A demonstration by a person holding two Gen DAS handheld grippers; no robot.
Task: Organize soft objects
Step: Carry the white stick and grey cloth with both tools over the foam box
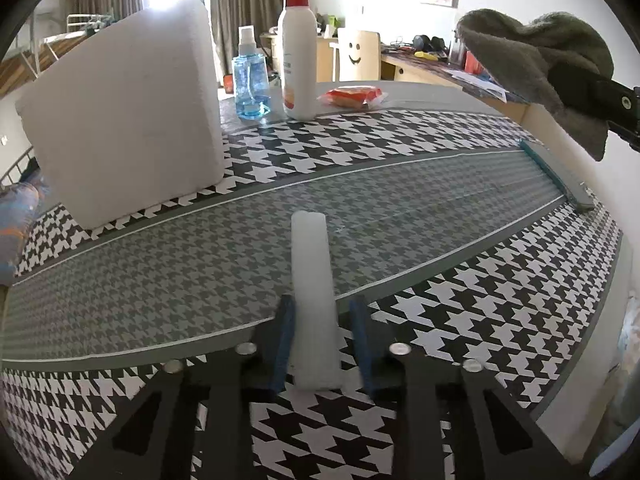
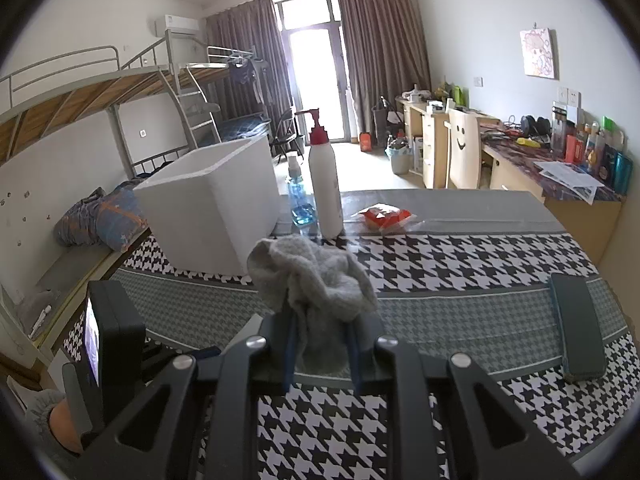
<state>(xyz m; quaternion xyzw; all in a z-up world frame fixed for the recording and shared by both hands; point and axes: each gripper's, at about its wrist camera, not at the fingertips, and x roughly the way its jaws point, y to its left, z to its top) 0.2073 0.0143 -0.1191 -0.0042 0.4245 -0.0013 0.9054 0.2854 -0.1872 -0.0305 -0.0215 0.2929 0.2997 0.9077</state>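
A white foam stick (image 1: 314,300) lies on the houndstooth tablecloth (image 1: 460,320), pointing away from me, between the blue pads (image 1: 284,340) of my left gripper (image 1: 320,336). The left pad sits against it and a thin gap shows at the right pad. My right gripper (image 2: 322,328) is shut on a crumpled grey cloth (image 2: 316,280) and holds it above the table. In the left wrist view that cloth (image 1: 536,56) hangs at the upper right over the right gripper (image 1: 576,80). An open white foam box (image 1: 120,120) (image 2: 216,208) stands at the back left.
Behind the box stand a blue spray bottle (image 1: 250,76) and a white pump bottle (image 1: 298,52), with a red snack packet (image 1: 352,96) beside them. A dark flat case (image 2: 576,328) lies at the table's right edge. Desks, a chair and bunk beds fill the room.
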